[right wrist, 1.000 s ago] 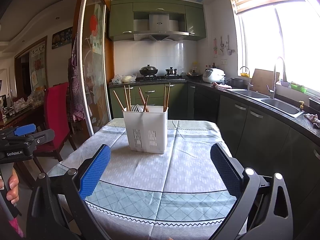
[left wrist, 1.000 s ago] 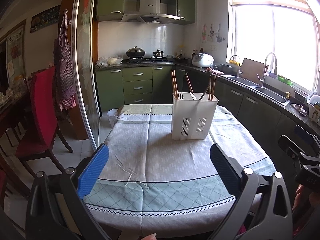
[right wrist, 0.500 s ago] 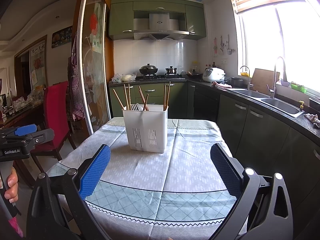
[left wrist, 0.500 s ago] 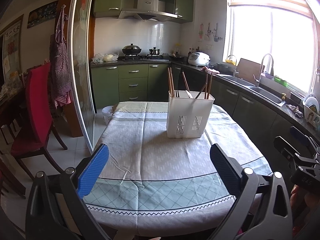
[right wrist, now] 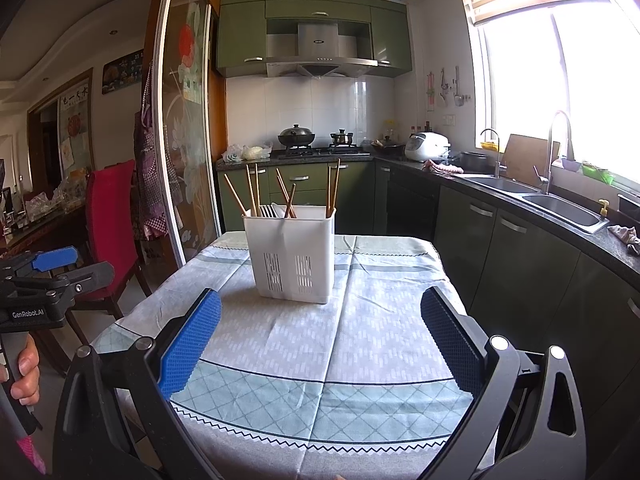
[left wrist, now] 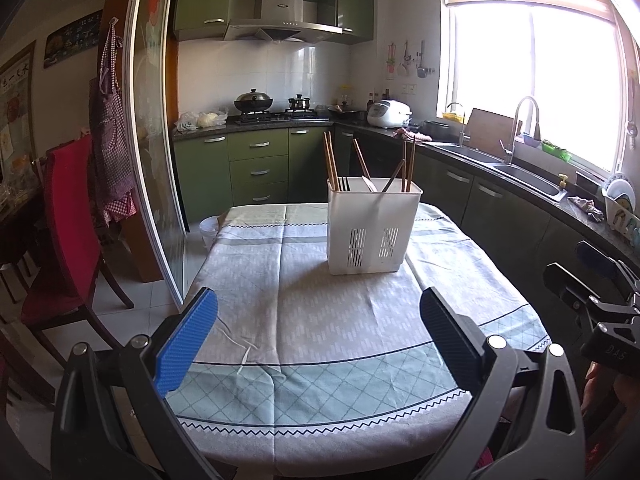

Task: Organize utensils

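Observation:
A white slotted utensil holder (left wrist: 372, 230) stands upright on the table's far half; it also shows in the right wrist view (right wrist: 292, 254). Several wooden chopsticks (left wrist: 331, 164) (right wrist: 252, 190) and some pale utensils stick out of it. My left gripper (left wrist: 318, 320) is open and empty above the table's near edge, well short of the holder. My right gripper (right wrist: 320, 324) is open and empty too, at the near edge, to the right of the left one. Each gripper's body shows at the edge of the other's view.
The table wears a grey and green tablecloth (left wrist: 320, 320). A red chair (left wrist: 68, 224) and a glass sliding door (left wrist: 154, 160) stand to the left. Green cabinets, a stove, and a counter with a sink (left wrist: 520, 172) run along the back and right.
The left wrist view has swung and tilted a little, so the holder sits slightly differently in it. The right gripper has hardly moved. Both stay open and empty.

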### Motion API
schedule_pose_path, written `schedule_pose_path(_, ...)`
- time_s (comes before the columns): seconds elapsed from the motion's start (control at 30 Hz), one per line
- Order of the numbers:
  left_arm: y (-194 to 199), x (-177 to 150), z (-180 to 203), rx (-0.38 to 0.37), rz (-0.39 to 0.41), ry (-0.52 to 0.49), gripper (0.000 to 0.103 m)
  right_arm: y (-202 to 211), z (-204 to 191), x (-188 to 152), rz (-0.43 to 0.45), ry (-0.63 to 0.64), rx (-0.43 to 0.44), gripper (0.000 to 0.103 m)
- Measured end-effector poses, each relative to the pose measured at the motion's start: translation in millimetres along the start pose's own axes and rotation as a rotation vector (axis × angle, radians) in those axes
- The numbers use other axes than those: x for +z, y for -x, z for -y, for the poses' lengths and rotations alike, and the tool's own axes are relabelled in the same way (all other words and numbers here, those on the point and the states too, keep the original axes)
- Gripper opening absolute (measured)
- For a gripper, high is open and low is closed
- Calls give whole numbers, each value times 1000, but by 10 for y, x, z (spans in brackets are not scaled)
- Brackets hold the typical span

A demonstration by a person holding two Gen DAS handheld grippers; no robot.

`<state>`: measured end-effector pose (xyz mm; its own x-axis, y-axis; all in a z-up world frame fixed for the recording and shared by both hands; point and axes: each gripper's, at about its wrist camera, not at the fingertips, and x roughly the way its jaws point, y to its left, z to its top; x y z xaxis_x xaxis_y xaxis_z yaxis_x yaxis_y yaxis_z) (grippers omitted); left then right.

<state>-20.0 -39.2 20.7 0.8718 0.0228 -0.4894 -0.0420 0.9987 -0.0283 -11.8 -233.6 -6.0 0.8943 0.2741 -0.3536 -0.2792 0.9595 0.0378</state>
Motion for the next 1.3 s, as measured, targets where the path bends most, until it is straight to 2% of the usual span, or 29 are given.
schedule_pose_path(0.13,-105,8,-51,17,-16,6,96,-99,35,-45,-16,-2,-5,98)
schedule_pose_path(0.33,-590,20,-199,21,-71,24,96,-433,179,-65,-57,-18,-23,98)
schedule_pose_path(0.47,-1055,53,-349,39,-92,37,96,-885,392,-50,-104,-22,-33,98)
schedule_pose_path(0.53,-1318,74,-427,36,-115,37,96,-1215,565,-53,-162,-46,-37,98)
schedule_pose_path(0.6,-1582,92,-494,72,-132,19,96,-1546,725,-52,-219,-66,-34,98)
schedule_pose_path(0.7,-1935,119,-609,87,-162,7,96,-1990,893,-73,-289,-51,-66,98)
schedule_pose_path(0.87,-2469,100,-783,77,-245,33,96,-2566,1074,-193,-387,-60,-89,98)
schedule_pose_path(1.1,-2964,4,-838,76,-331,26,96,-3056,1183,-391,-479,-49,-115,98)
schedule_pose_path(1.3,-3171,-62,-930,64,-383,57,96,-3315,1277,-485,-523,-71,-115,98)
